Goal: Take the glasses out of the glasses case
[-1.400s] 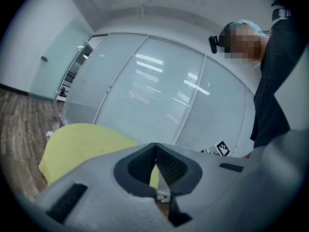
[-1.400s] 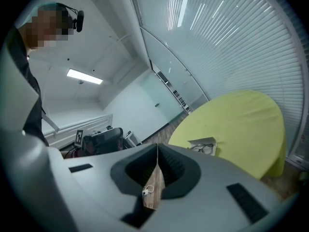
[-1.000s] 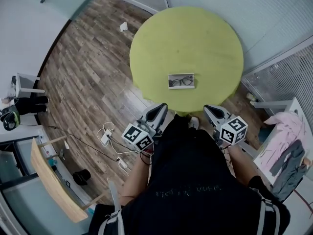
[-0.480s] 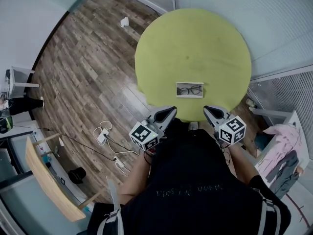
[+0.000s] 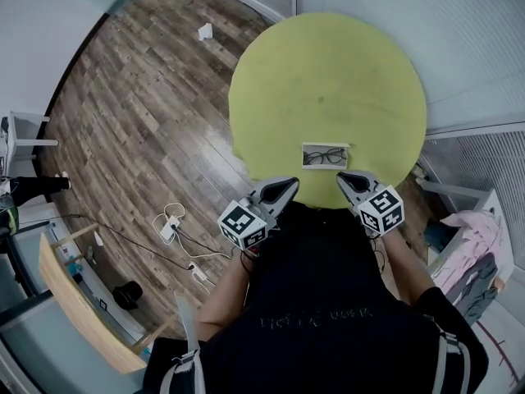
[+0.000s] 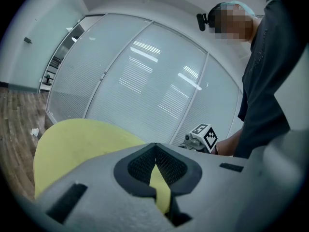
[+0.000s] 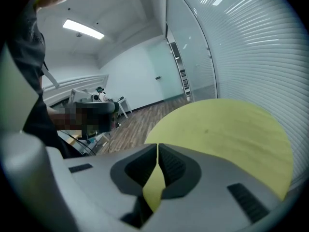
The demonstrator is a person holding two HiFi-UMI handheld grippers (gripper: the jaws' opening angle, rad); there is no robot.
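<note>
Glasses case just fwd of jaws

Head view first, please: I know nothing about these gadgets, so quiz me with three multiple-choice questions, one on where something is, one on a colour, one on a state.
1. Where does the glasses case lie?
A. At the table's centre.
B. On the table, close to its rim.
C. On a chair.

2. What colour is the table?
A. Red.
B. Black.
C. Yellow-green.

3. How do the jaws of the left gripper and right gripper stand?
A. Both together, holding nothing.
B. Both wide apart.
C. Left clamped on a cup.

Answers:
1 B, the head view shows the case by the rim, just ahead of both grippers.
2 C, every view shows that colour.
3 A, each gripper view shows its jaws meeting with nothing between them, and the glasses lie in the open case.
</note>
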